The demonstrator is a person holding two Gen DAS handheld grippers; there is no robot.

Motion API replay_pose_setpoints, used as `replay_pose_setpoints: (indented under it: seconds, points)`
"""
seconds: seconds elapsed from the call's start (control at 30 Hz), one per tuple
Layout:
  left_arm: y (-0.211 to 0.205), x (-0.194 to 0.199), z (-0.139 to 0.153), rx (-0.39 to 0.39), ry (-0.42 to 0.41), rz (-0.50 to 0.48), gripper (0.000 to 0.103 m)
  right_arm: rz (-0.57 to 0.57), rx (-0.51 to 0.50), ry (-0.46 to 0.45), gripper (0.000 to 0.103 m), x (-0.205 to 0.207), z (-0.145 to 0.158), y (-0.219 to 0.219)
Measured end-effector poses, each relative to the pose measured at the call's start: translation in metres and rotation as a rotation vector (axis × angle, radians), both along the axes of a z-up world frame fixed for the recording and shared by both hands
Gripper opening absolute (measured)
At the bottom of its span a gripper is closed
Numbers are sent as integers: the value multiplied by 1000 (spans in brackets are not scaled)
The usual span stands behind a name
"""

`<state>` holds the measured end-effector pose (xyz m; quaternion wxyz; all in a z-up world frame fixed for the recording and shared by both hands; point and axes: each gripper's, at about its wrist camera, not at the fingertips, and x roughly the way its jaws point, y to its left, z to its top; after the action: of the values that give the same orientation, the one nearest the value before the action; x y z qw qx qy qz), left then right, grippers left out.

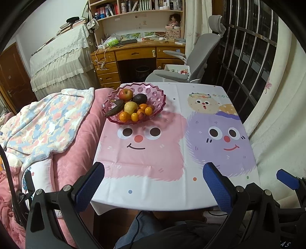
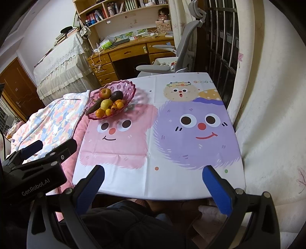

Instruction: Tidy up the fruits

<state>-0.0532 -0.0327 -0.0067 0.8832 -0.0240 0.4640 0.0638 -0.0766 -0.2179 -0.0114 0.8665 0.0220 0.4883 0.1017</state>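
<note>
Open left gripper (image 1: 153, 168), fruit bowl (image 1: 133, 103) beyond

Bowl (image 1: 160, 103) contents partly hidden; small red fruit (image 1: 141, 115) unidentifiable.

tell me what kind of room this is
Most likely a bedroom that doubles as a study. A bed with a pink quilt sits right beside the small table with the fruit bowl, and behind it stand a wooden desk with bookshelves and a grey office chair.

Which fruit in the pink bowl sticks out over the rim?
The dark, long banana: its tip pokes past the bowl's left rim; the round fruits stay inside.
</note>
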Motion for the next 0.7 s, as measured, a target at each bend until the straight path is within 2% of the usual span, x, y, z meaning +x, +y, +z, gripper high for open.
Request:
replay_pose_setpoints:
  seconds: [0.7]
  points:
    - [1, 1, -2, 2, 5, -6, 102, -13, 3, 5, 103, -2, -3, 3]
